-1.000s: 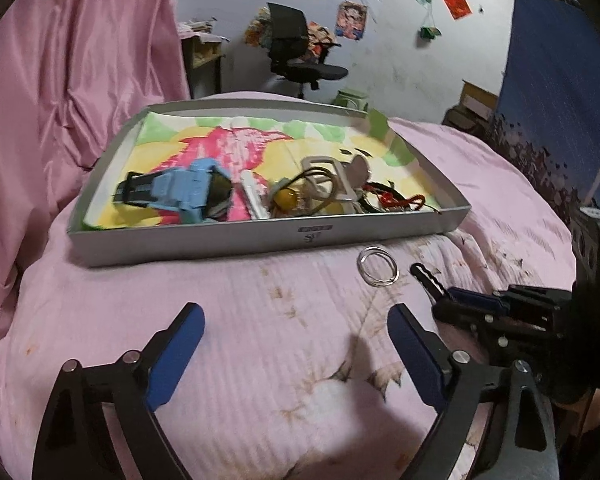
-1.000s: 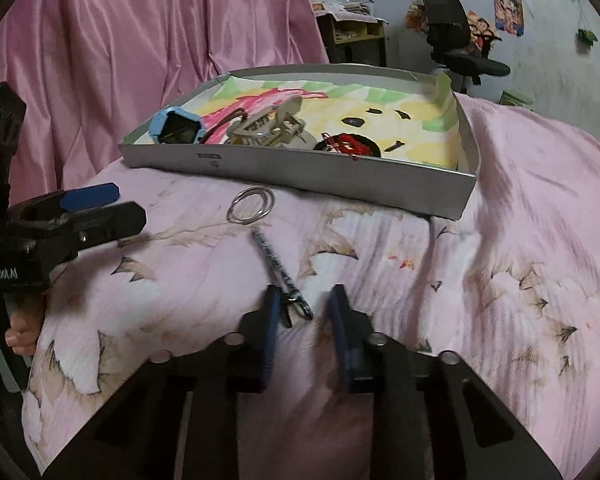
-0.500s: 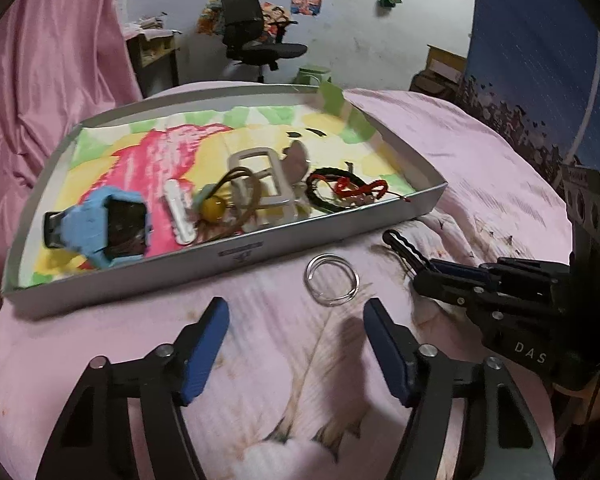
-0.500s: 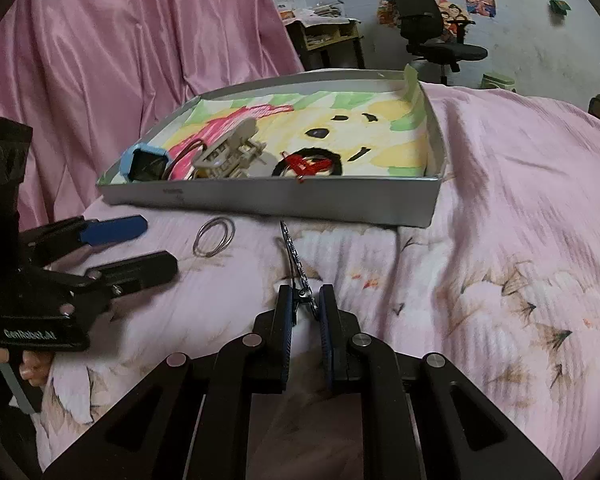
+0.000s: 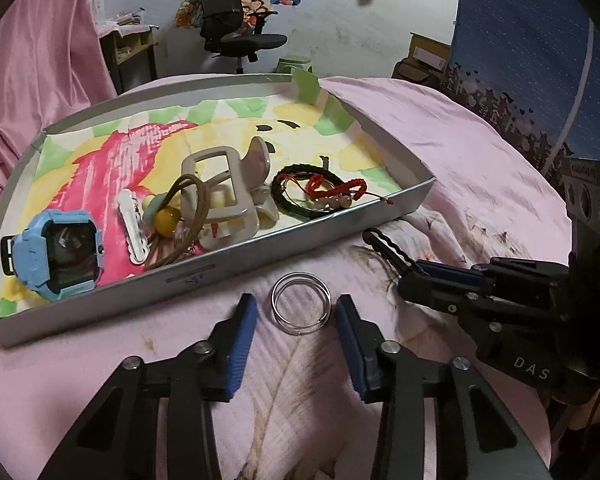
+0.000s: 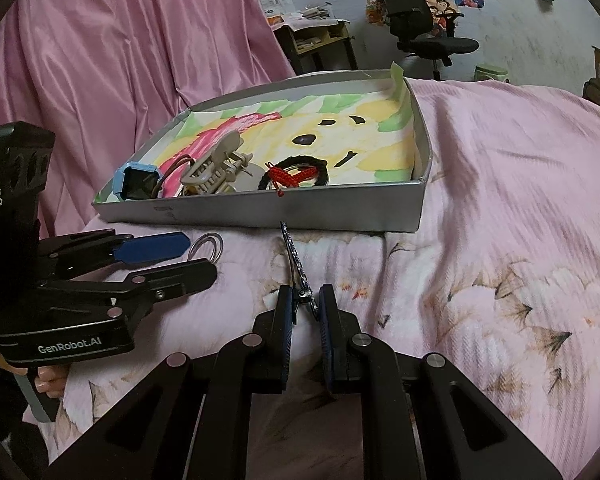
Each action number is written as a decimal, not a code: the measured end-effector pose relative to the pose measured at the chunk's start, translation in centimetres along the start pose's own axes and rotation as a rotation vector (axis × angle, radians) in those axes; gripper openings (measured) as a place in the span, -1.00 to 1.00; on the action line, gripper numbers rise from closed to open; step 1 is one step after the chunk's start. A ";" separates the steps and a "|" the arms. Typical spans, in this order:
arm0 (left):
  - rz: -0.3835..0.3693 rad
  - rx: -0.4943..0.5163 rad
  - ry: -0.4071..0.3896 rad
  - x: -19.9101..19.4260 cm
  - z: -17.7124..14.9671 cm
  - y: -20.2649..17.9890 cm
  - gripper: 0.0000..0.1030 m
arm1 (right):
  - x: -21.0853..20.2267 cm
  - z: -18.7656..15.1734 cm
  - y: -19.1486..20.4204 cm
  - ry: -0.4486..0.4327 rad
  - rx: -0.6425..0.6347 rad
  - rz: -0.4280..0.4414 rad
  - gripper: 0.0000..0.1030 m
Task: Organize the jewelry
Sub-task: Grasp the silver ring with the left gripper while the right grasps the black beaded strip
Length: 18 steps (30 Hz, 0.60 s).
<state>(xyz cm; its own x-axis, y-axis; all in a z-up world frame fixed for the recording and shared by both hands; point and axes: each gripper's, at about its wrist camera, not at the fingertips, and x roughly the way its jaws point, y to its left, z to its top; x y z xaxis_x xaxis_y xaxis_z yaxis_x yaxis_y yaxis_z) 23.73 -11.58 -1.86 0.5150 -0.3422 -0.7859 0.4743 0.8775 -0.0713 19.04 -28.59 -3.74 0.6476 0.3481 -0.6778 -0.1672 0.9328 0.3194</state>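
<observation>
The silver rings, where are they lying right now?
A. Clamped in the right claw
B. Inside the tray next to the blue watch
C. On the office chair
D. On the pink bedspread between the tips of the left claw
D: the silver rings lie on the pink bedspread between the tips of the left claw, outside the tray.

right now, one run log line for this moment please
left tongs: closing around silver wire bangles, not yet pressing | right tongs: shut on dark patterned hair clip | grey tray: neither item in yet

Both wrist views, close, sharing tray (image 5: 260,258)
</observation>
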 end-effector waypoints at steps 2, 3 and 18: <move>-0.004 -0.005 0.001 0.1 0.0 0.1 -0.39 | 0.0 0.0 0.0 -0.001 0.000 0.001 -0.77; -0.006 -0.006 0.003 0.1 0.0 0.1 -0.43 | 0.0 0.0 0.0 0.000 0.000 0.001 -0.77; -0.009 0.000 -0.058 -1.3 -0.5 -0.2 -0.44 | -0.2 -0.1 0.2 -0.017 -0.008 0.006 -0.77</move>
<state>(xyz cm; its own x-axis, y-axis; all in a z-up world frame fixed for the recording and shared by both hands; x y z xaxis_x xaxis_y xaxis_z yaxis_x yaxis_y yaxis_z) 22.64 -11.12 -1.13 0.5513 -0.3693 -0.7481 0.4795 0.8740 -0.0781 18.79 -28.52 -3.61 0.6589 0.3518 -0.6649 -0.1765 0.9316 0.3179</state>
